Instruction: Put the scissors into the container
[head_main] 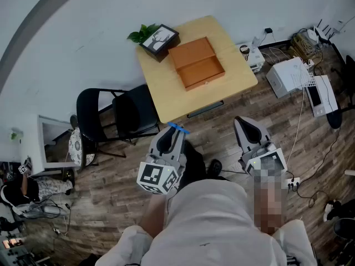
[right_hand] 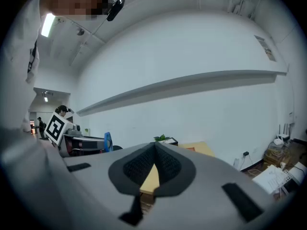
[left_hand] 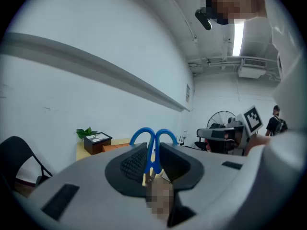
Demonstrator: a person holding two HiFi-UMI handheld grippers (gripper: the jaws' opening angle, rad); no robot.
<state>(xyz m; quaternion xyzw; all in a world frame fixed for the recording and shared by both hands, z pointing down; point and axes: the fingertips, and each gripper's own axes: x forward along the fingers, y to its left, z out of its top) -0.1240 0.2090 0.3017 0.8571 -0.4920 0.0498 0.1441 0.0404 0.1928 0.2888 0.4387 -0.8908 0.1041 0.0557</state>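
Blue-handled scissors (head_main: 178,128) stick out of my left gripper (head_main: 173,132), which is shut on them below the table's near edge. In the left gripper view the two blue handle loops (left_hand: 154,137) rise between the pads of the left gripper (left_hand: 153,147). The container, an open orange-brown wooden box (head_main: 197,64), lies on the light wooden table (head_main: 233,76) ahead. My right gripper (head_main: 244,122) hangs to the right over the floor, shut and empty; its pads meet at the tip of the right gripper (right_hand: 155,147). The right gripper view also shows the scissors (right_hand: 108,142).
A framed picture with a green plant (head_main: 159,40) stands at the table's far left corner, beside the box. Two black chairs (head_main: 119,114) stand left of the table. White devices and cables (head_main: 302,82) lie on the floor at the right. A person (head_main: 22,190) sits at the lower left.
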